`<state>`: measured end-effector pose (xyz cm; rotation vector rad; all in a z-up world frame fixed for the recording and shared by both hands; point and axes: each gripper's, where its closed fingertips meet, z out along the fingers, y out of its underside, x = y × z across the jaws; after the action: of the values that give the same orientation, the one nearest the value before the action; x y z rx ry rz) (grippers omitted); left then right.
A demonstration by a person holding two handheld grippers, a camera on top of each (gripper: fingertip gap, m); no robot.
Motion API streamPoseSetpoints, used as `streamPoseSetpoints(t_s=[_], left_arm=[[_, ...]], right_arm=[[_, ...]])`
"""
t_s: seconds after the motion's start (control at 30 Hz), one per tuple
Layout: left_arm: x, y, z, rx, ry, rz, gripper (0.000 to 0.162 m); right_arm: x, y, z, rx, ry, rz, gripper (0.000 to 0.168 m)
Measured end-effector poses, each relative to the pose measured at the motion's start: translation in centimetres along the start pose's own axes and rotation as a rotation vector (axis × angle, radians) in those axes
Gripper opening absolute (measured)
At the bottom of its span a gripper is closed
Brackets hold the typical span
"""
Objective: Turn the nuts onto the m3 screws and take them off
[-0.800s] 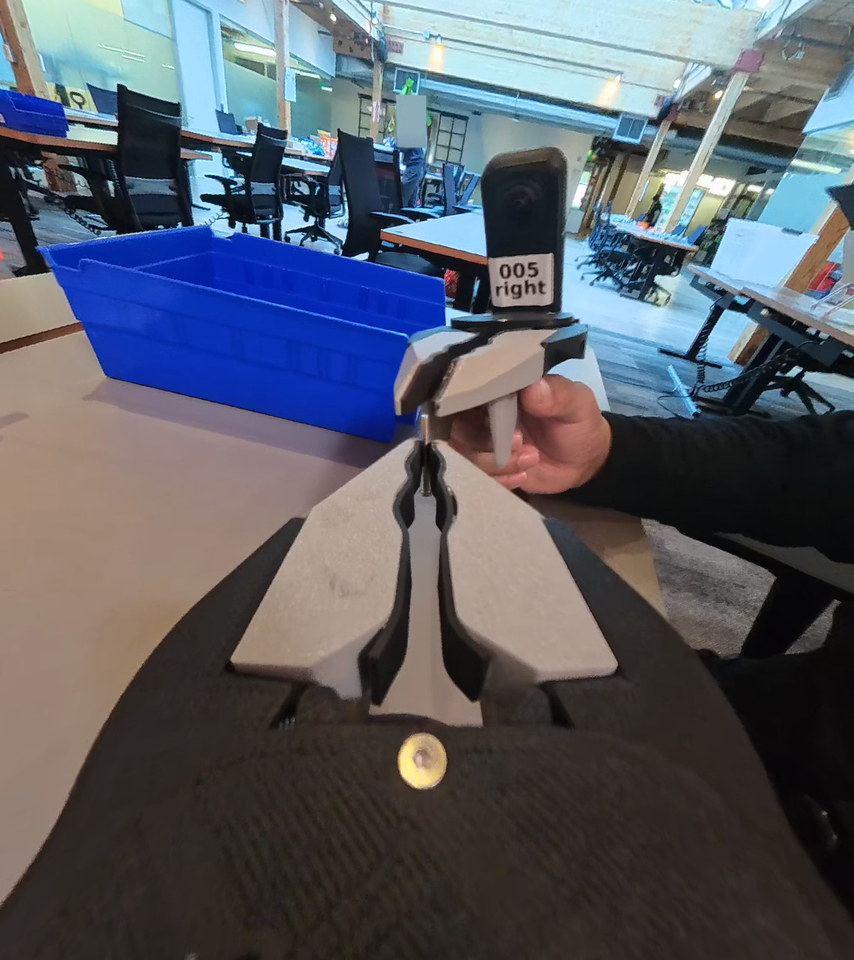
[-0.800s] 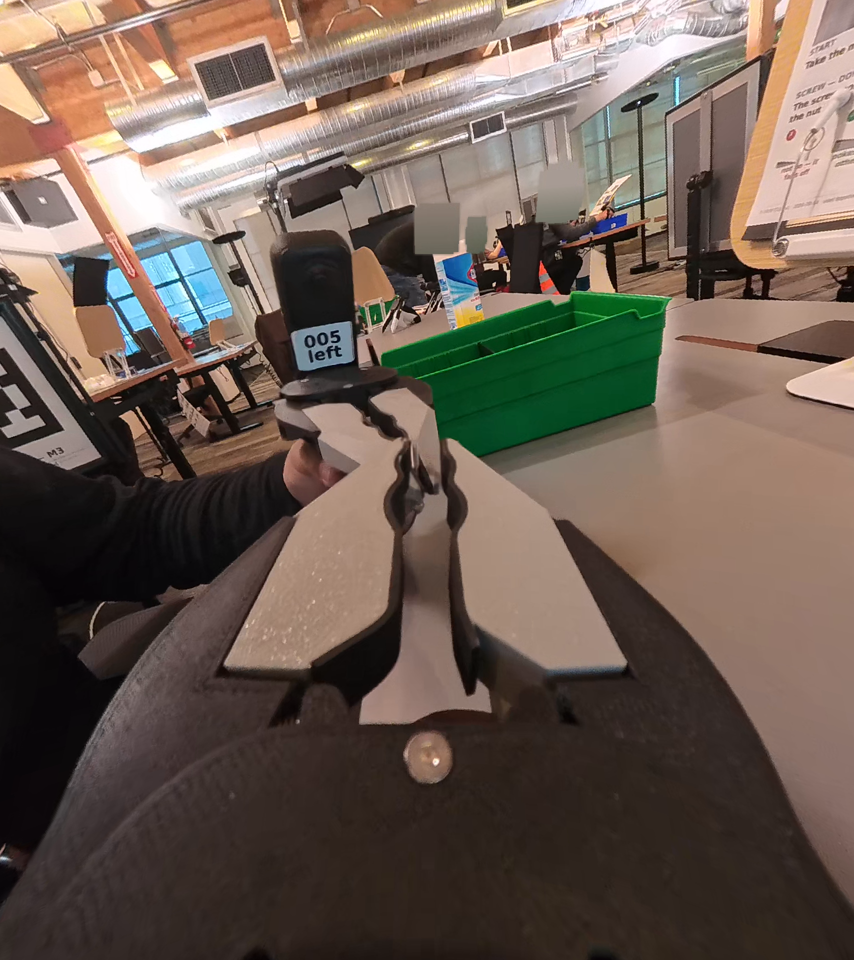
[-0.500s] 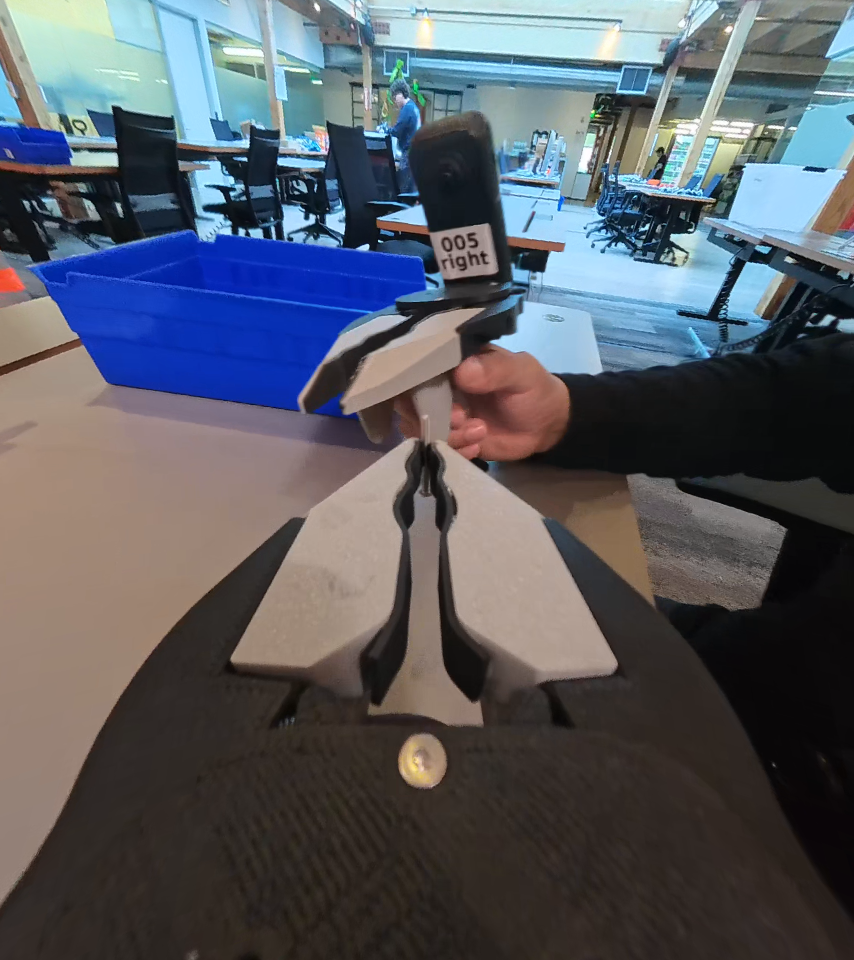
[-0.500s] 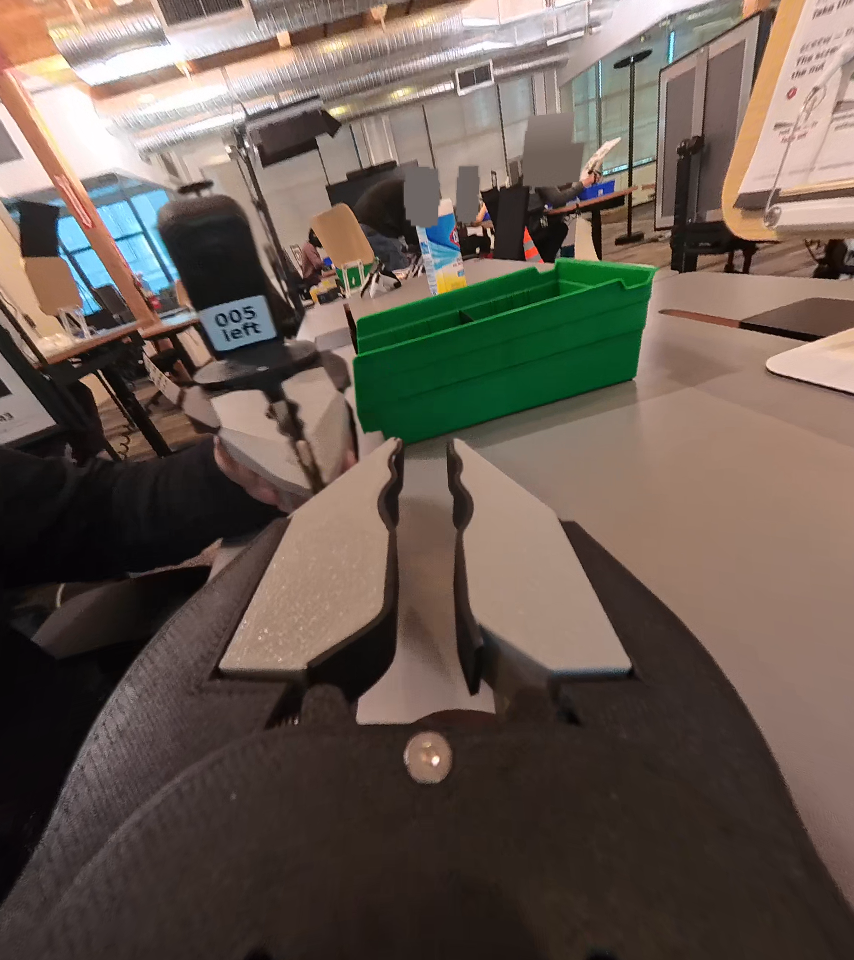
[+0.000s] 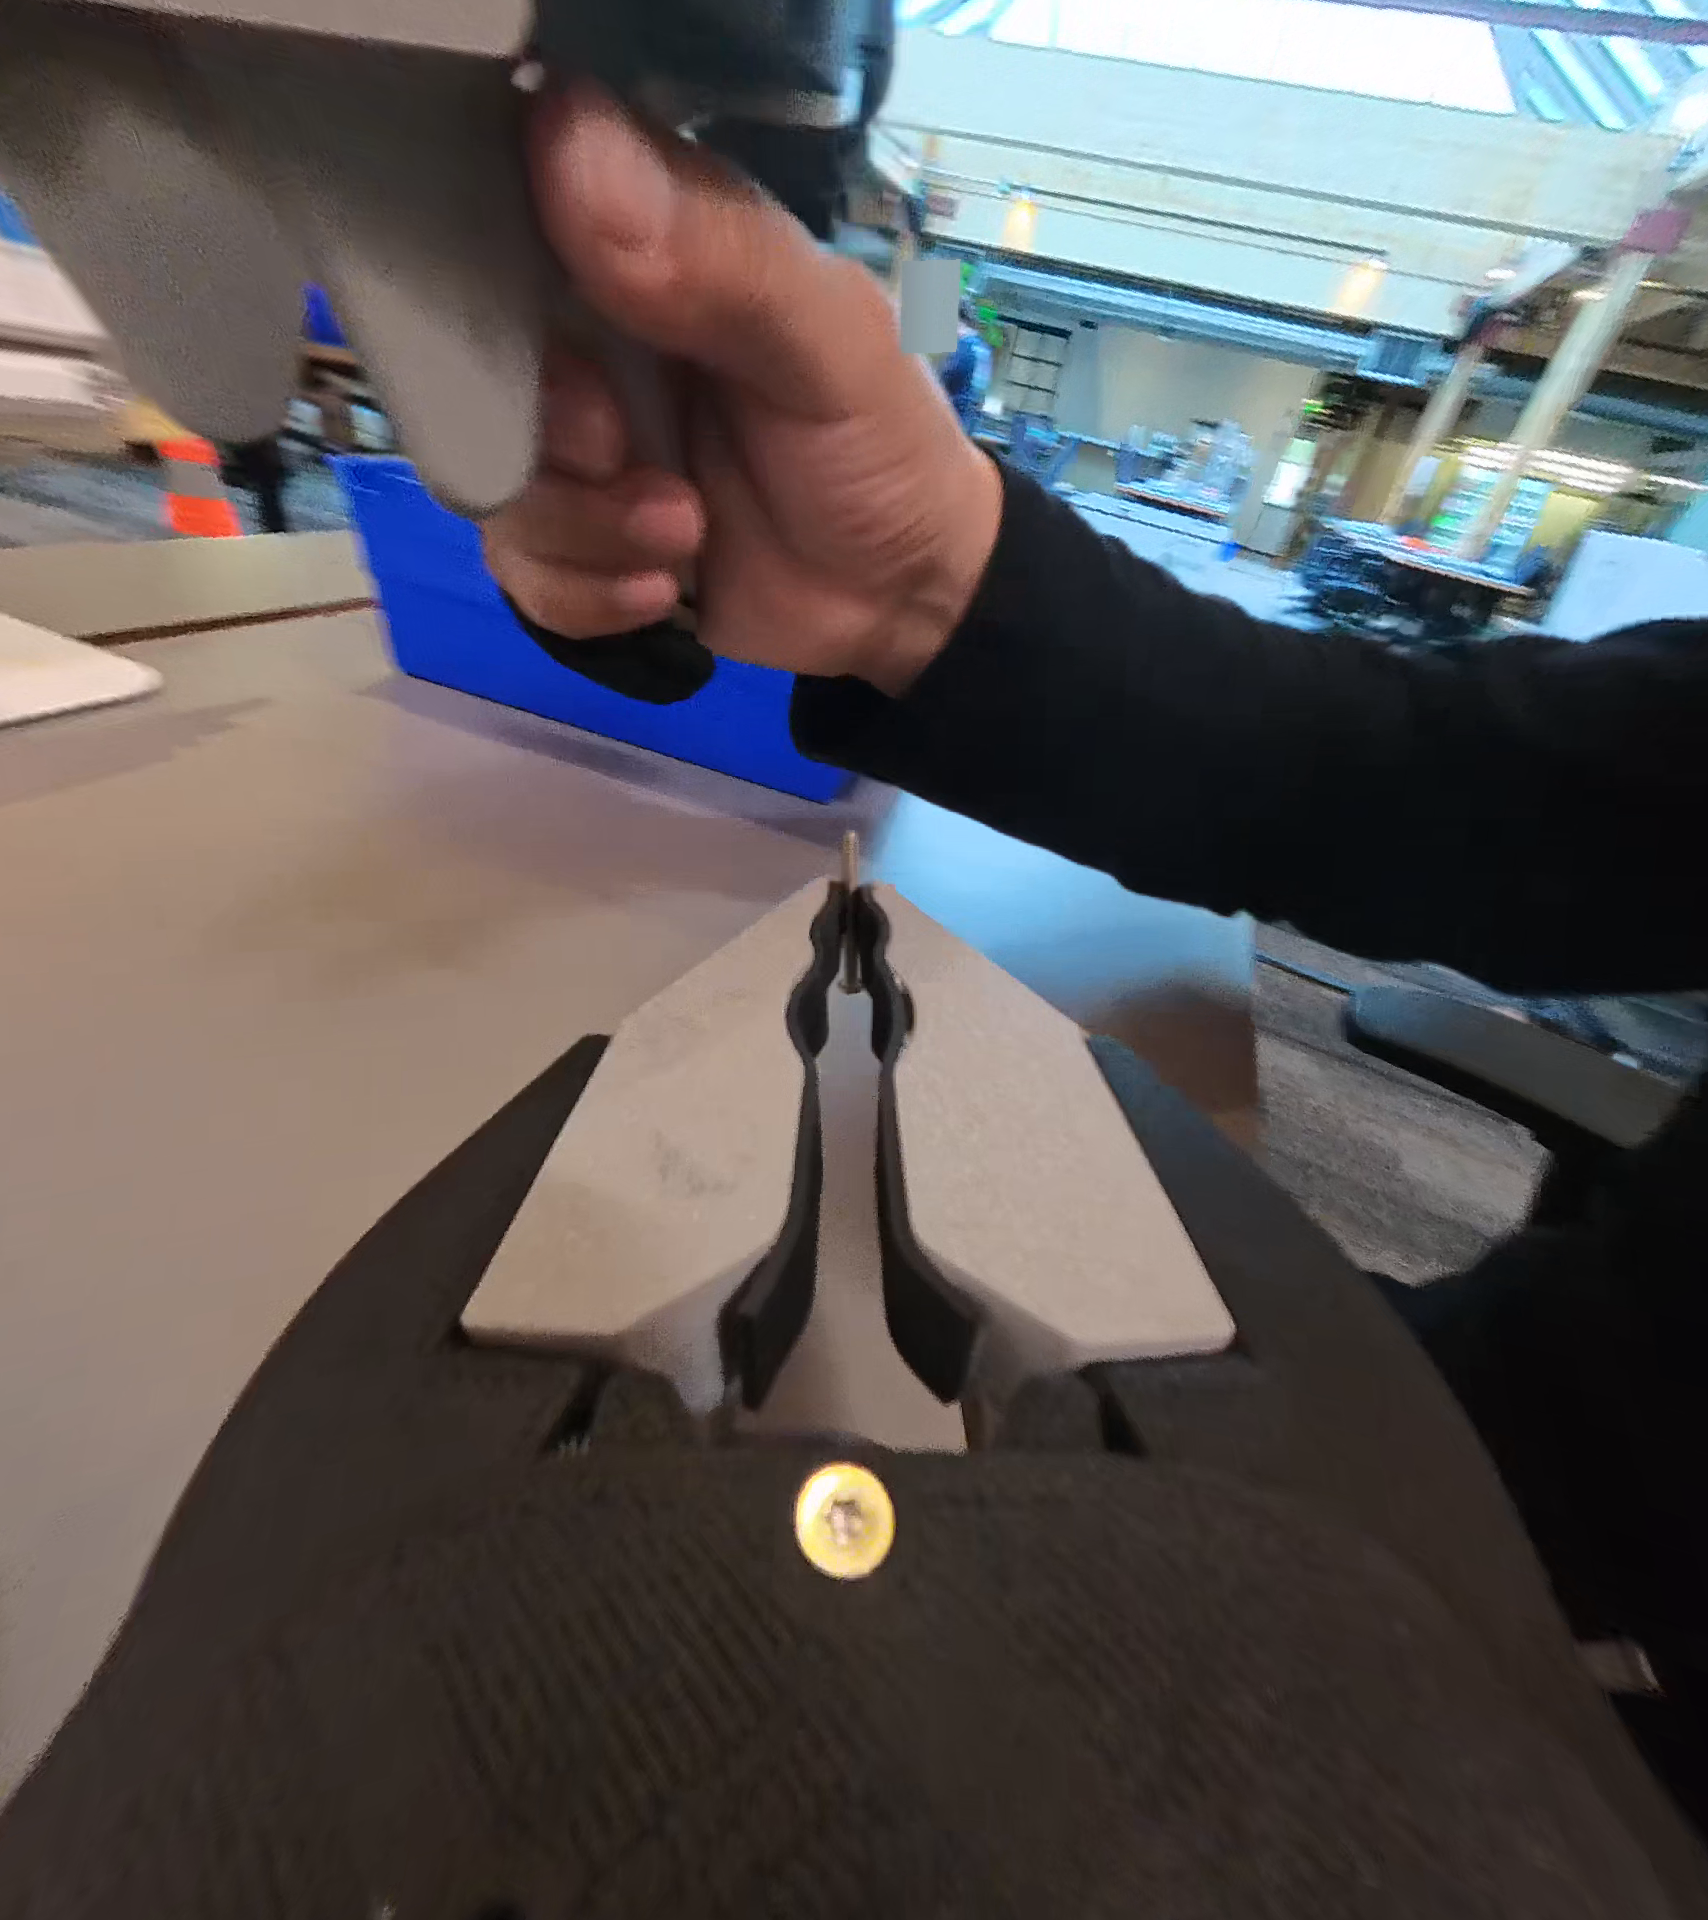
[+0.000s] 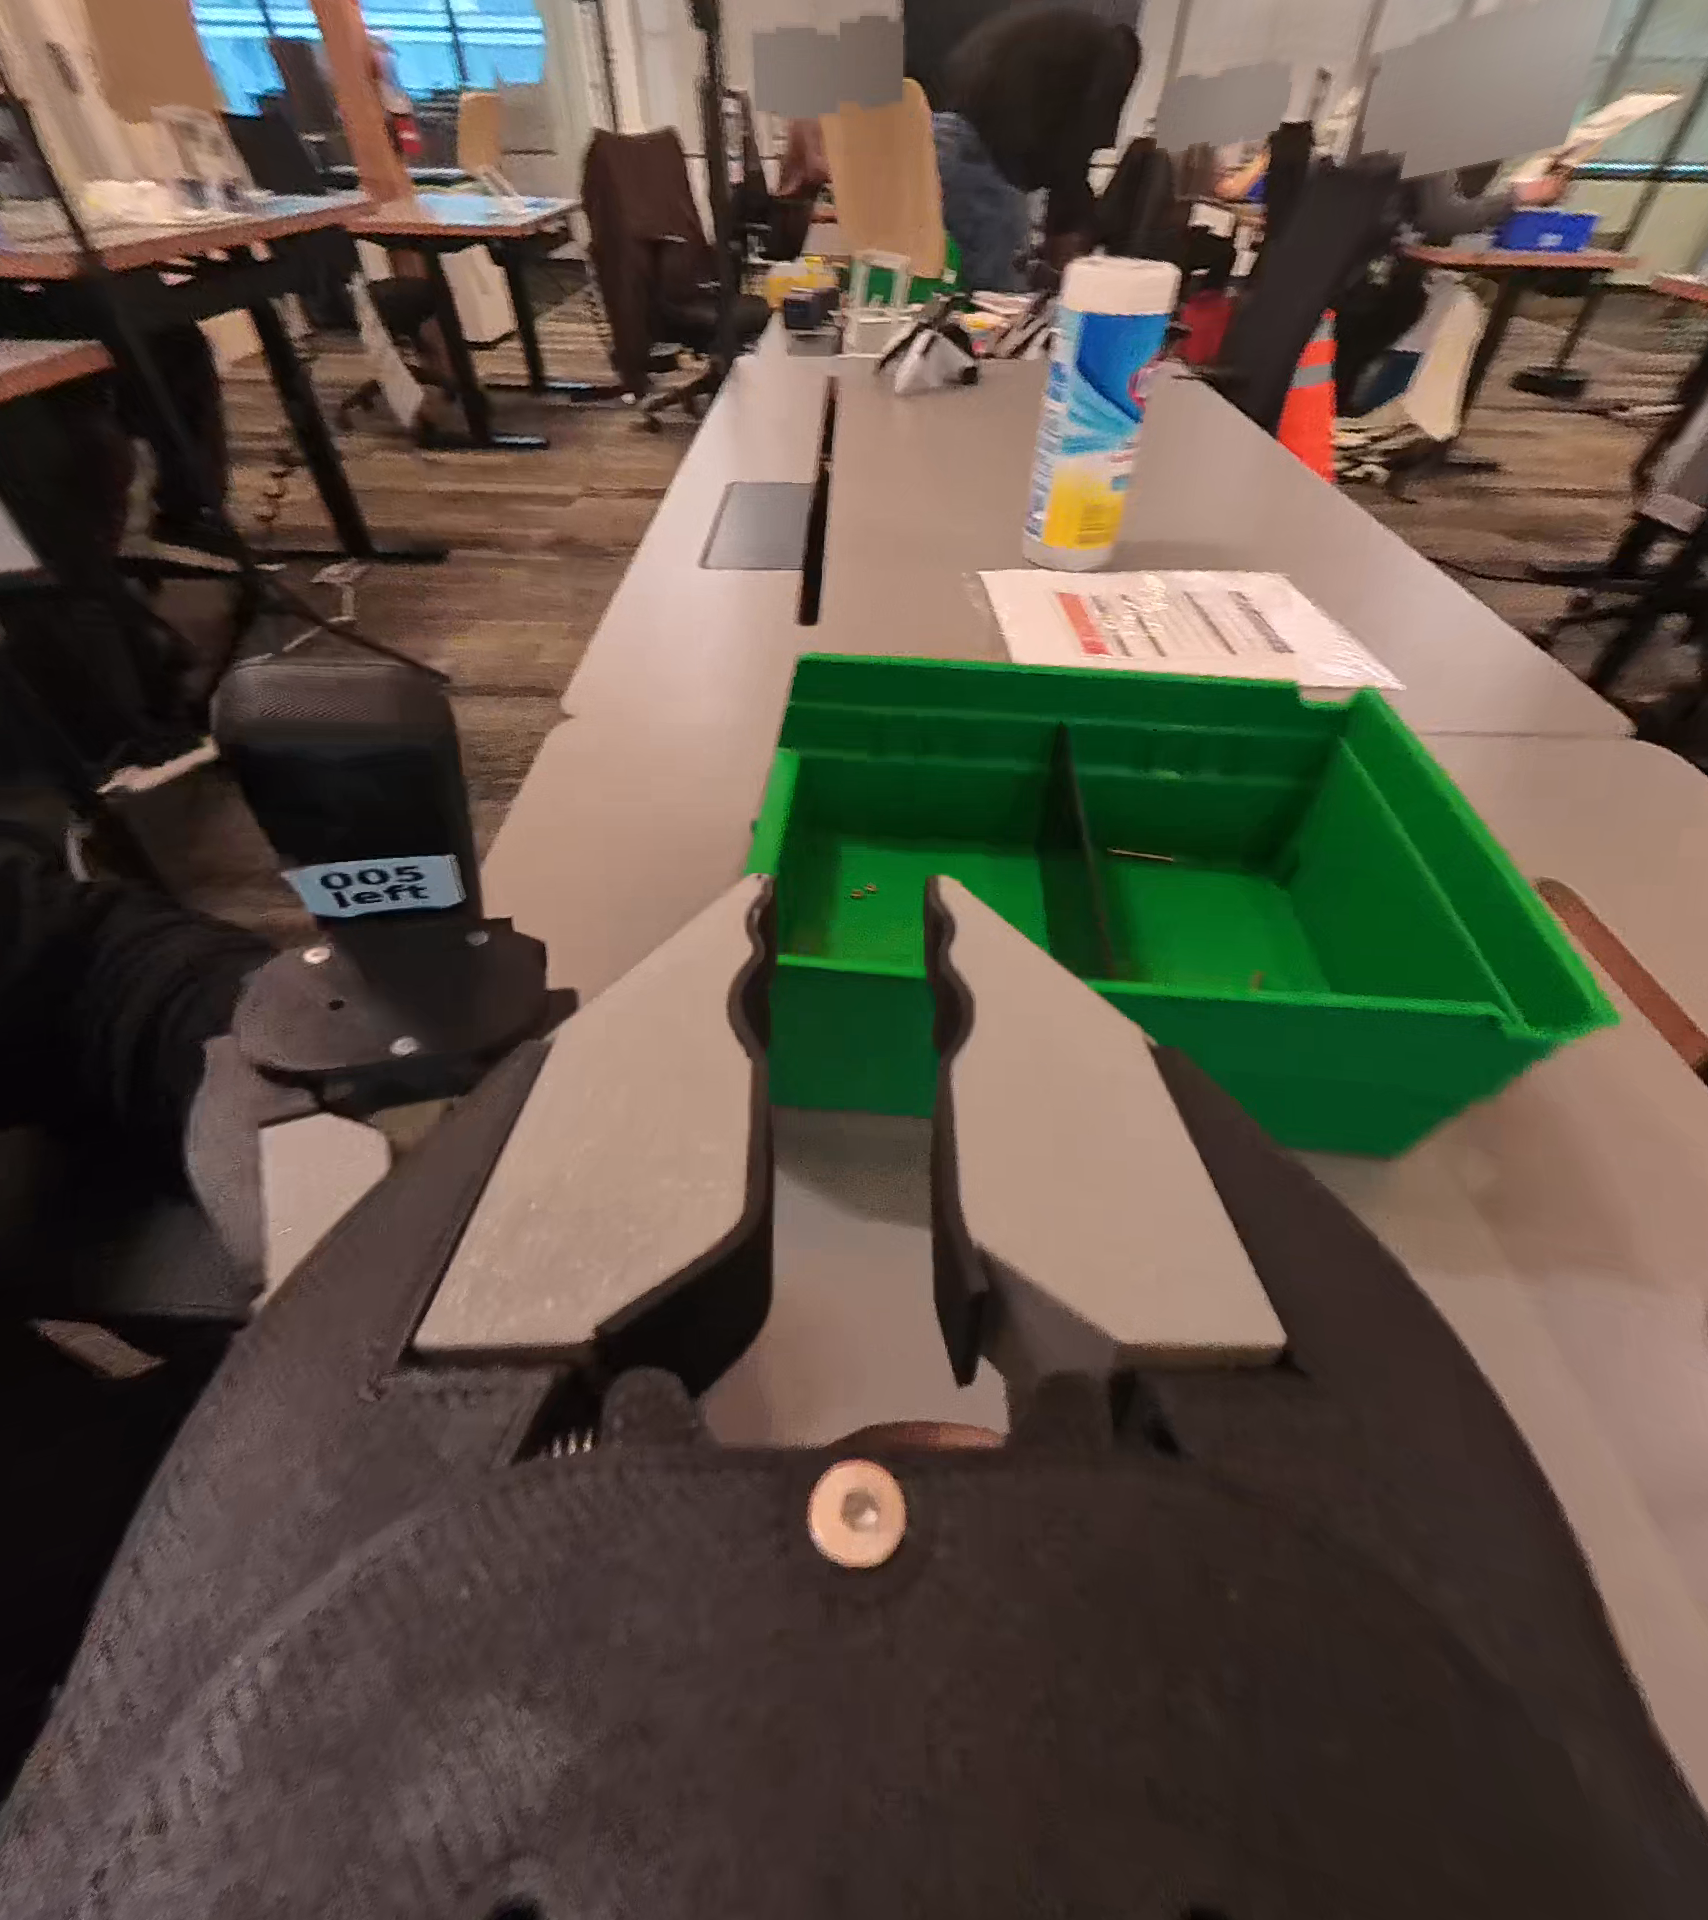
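Left wrist view: the left tongs [image 5: 850,914] are seen closed on a thin silver metal m3 screw [image 5: 849,920], which is pinched upright between the black-lined grey fingertips [image 5: 822,935], its tip standing just above them. No nut can be made out on the screw. Above and just beyond, a bare hand [image 5: 756,447] with a black sleeve is wrapped round the handle of the right tongs [image 5: 310,260], whose grey body fills the upper left, blurred; their jaws are not shown here. A blue plastic bin [image 5: 476,623] is seen behind the hand on the grey bench [image 5: 258,935], and the white base of a stand [image 5: 8,675] lies at the left edge.

Right wrist view: the right tongs [image 6: 850,935] are held open, with a clear gap between the two grey fingers and nothing between them. They are pointed at a green plastic bin with a dark divider [image 6: 1401,1049], which rests on the grey bench [image 6: 1037,499]. Two tiny dark nuts [image 6: 863,890] lie on the floor of its left compartment. The black camera mount of the left tongs [image 6: 351,831] is seen at the left. Behind the bin, a printed sheet in a clear sleeve [image 6: 1182,623] and a white, blue and yellow canister [image 6: 1094,416] are set on the bench.
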<state>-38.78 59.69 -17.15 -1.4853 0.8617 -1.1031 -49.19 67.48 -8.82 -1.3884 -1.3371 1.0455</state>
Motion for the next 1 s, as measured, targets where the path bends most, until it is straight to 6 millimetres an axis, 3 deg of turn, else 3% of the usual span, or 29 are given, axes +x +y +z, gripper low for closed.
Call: streamPoseSetpoints(t_s=[0.1, 0.23, 0.37, 0.67, 0.87, 1.0], left_arm=[[-1.9, -0.6, -1.0, 0.035, -0.108, 0.022, 0.000], [-3.7, -1.3, -2.4, 0.090, -0.192, -0.021, 0.000], [-4.0, -1.9, -3.1, 0.129, -0.208, -0.026, 0.000], [-3.9, -1.6, -2.8, 0.114, -0.225, 0.013, 0.000], [-3.6, -1.7, -2.7, 0.119, -0.215, 0.024, 0.000], [-3.5, -1.7, -2.8, 0.132, -0.191, -0.011, 0.000]], right_arm=[[-1.7, 1.1, -0.3, -0.037, -0.099, -0.028, 0.023], [-3.7, 3.8, -3.1, -0.022, -0.184, 0.064, 0.019], [-4.2, 5.1, -4.4, 0.047, -0.165, 0.143, 0.020], [-5.6, 7.0, -2.7, 0.016, -0.226, 0.218, 0.014], [-5.6, 7.0, -2.7, 0.067, -0.234, 0.264, 0.000], [-5.5, 6.9, -2.8, 0.075, -0.224, 0.267, 0.000]])
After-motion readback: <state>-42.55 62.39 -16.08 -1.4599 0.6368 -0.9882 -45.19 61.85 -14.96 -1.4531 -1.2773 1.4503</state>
